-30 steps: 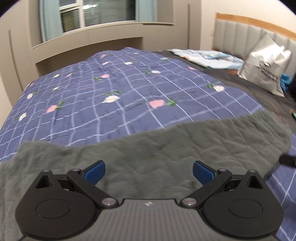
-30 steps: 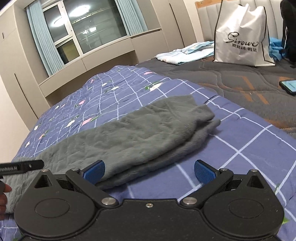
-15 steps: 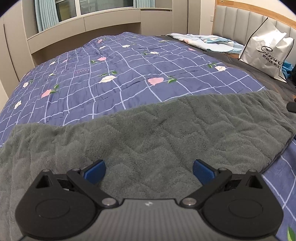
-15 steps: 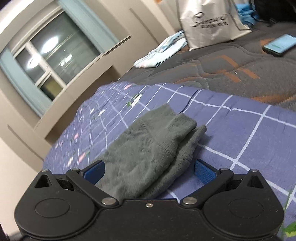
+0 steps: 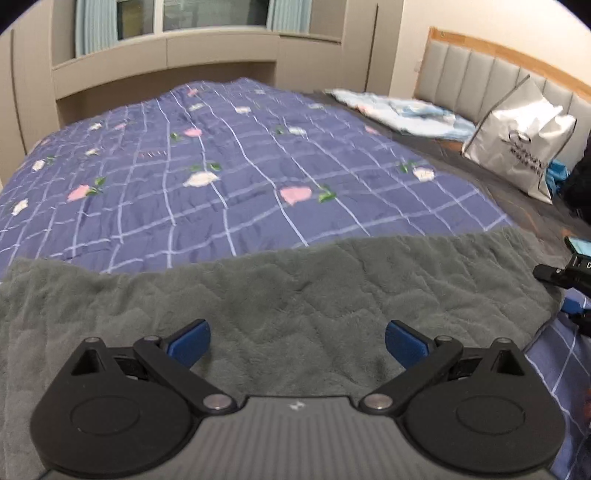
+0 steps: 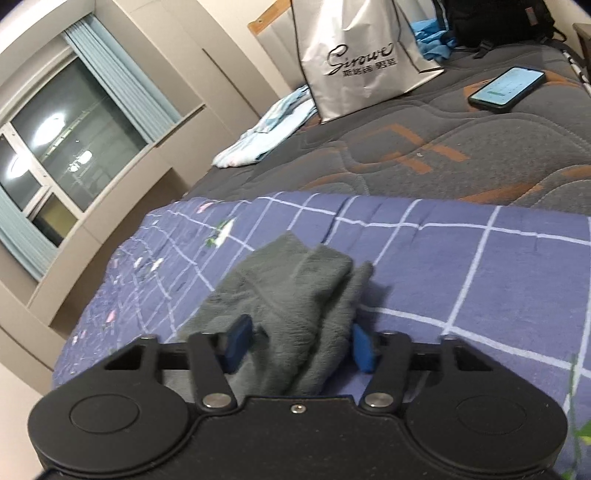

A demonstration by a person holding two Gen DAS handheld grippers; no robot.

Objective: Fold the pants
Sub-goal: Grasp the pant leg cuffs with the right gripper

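Grey fleece pants [image 5: 303, 295] lie flat across the purple checked quilt [image 5: 229, 177]. My left gripper [image 5: 297, 341] is open just above the pants' middle, holding nothing. In the right wrist view my right gripper [image 6: 301, 345] has its jaws partly drawn in around the pants' leg end [image 6: 295, 295], blue pads at both sides of the bunched fabric; a firm grip is not certain. The right gripper also shows at the right edge of the left wrist view [image 5: 569, 280].
A white shopping bag [image 6: 354, 55] stands on the dark mattress [image 6: 443, 155] near the headboard [image 5: 480, 66]. A phone [image 6: 508, 88] lies on the mattress. Light blue folded clothes [image 5: 402, 110] lie far off. A black backpack [image 6: 491, 18] sits behind.
My right gripper has moved down onto the leg end and its jaws have narrowed around the fabric. My left gripper has tilted up slightly and stays open over the pants.
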